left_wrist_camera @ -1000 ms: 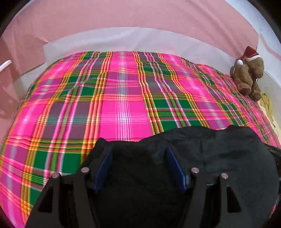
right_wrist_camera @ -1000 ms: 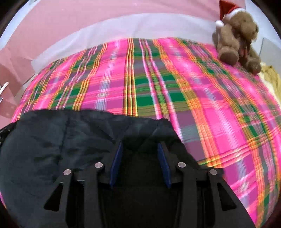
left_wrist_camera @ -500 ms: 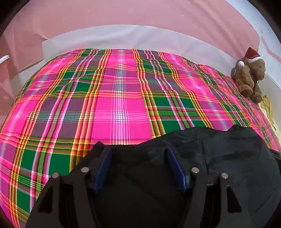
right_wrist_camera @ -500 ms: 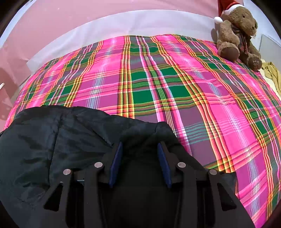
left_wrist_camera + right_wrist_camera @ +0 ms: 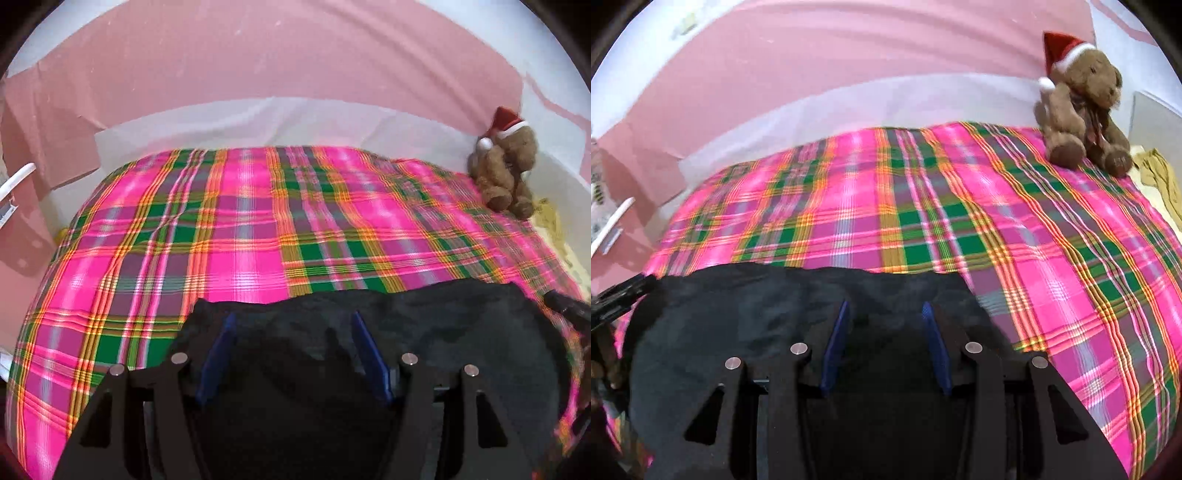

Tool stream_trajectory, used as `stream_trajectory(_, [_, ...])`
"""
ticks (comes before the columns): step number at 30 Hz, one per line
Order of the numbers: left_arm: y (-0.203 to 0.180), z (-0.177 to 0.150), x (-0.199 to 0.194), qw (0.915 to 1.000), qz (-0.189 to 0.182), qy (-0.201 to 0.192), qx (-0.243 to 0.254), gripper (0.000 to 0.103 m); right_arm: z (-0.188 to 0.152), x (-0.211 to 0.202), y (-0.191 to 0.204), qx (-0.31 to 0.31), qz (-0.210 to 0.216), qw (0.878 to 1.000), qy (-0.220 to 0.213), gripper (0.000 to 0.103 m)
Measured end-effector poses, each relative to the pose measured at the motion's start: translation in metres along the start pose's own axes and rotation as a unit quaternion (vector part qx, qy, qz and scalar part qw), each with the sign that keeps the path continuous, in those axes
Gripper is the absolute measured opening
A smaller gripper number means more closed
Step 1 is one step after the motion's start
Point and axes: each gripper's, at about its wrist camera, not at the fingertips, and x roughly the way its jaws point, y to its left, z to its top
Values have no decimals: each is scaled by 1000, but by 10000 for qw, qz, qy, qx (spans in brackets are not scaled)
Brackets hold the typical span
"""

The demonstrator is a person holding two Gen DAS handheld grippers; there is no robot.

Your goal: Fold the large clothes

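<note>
gripping a bunched edge of the black garment (image 5: 443, 332) in both the left tongs (image 5: 293, 350) and right tongs (image 5: 886, 343), fold barely started over the plaid bed (image 5: 240, 240) ahead.

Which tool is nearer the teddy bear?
Right. The bear sits at the bed's far right corner; the right tool grips that side of the black garment, while the left tool holds its other end.

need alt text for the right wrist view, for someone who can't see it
Black garment bunched between the right gripper's blue pads, held over a pink and green plaid bedspread. A brown teddy bear in a Santa hat sits at the far right corner; the left gripper shows at the left edge.
</note>
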Motion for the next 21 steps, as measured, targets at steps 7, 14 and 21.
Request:
stream_trajectory(7, [-57, -31, -21, 9977, -612, 1, 278, 67, -33, -20, 36, -208, 467, 9987, 47, 42])
stream_trajectory(14, [-71, -44, 29, 9970, -483, 497, 352, 67, -50, 19, 37, -479, 217, 9981, 320, 42])
stream_trajectory(21, [-79, -52, 41, 9971, -382, 483, 438, 67, -56, 36, 34, -457, 121, 9983, 343, 42])
